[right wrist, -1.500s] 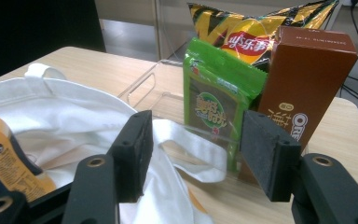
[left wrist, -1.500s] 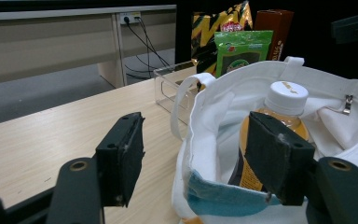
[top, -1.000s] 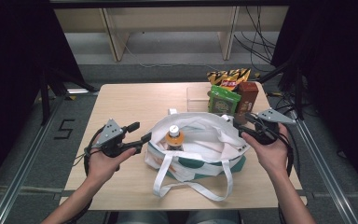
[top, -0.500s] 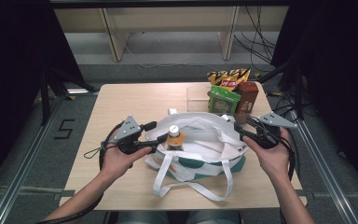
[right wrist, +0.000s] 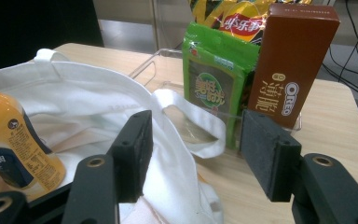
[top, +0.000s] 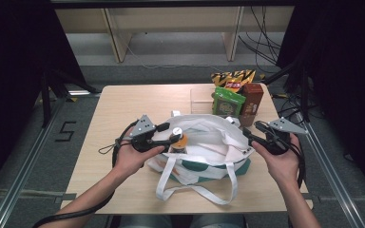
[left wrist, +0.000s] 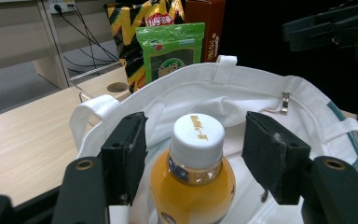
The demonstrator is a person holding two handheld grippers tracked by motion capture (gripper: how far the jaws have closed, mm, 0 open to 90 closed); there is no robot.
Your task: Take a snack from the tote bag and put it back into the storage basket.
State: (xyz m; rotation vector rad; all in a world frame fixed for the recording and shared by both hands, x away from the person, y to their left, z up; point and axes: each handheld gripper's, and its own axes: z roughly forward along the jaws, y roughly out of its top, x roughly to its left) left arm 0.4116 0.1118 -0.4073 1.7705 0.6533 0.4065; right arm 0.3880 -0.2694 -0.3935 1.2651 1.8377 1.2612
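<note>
Juice bottle [left wrist: 193,175] stands upright inside white tote [top: 209,142] on bench [top: 123,104]. Left gripper [top: 165,134] fingers apart, just been closing, straddling cap w/o contact. Right gripper [top: 248,132] fingers apart at bag rim. Lift-out pending; 3 snacks [top: 235,95] stay outside.

snacks [top: 235,95] crowding far corner, near edge free

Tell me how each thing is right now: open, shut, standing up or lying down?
White tote bag: lying on the table, mouth open.
Orange drink bottle: upright in the bag, cap on.
Left gripper: open, jaws either side of the bottle, just closing a little, not pressing.
Right gripper: open, holding nothing.
Green snack bag: standing, sealed.
Brown Oreo box: standing, closed.
</note>
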